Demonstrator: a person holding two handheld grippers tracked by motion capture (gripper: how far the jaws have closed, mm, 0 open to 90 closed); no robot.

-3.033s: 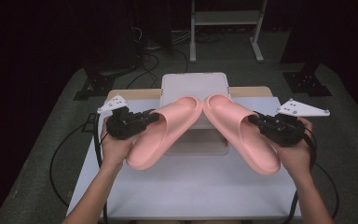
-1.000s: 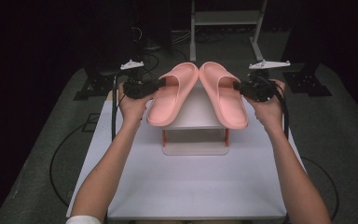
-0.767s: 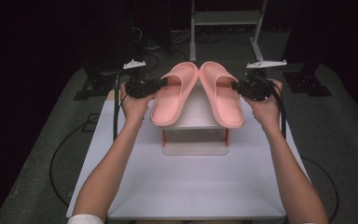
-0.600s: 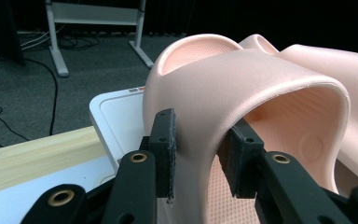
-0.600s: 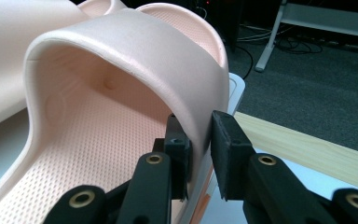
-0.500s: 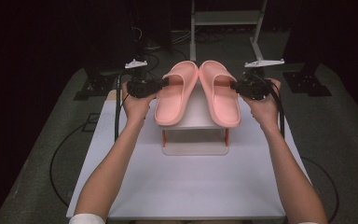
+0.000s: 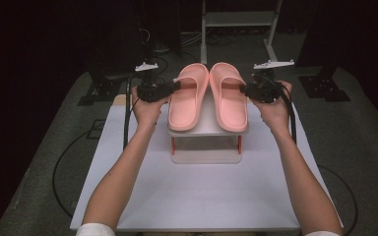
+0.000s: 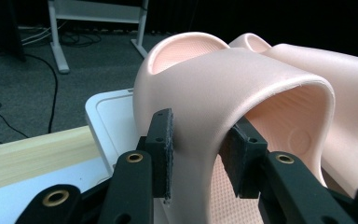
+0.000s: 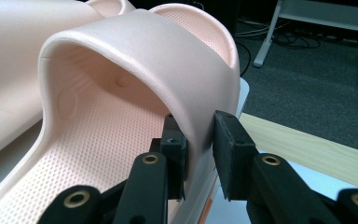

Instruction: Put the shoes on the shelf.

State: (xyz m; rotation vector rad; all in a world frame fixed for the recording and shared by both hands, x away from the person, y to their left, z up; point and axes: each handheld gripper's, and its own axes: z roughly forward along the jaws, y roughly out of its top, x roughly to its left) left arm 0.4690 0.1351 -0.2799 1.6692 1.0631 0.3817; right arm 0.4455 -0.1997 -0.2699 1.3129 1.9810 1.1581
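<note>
Two pink slippers lie side by side on a small white stand, toes pointing away. My left gripper is shut on the strap edge of the left slipper, its pads pinching the strap of that left slipper. My right gripper is shut on the strap edge of the right slipper. In the right gripper view its pads squeeze the strap wall of the right slipper. The other slipper lies close beside it.
The stand has red legs and a lower shelf and sits on a white table. A wooden strip runs along the table's far edge. A white metal frame and cables stand on the dark floor behind.
Both grippers carried the slippers from the near table up and away onto the stand. In the last second the slippers turned from splayed to parallel and settled.
</note>
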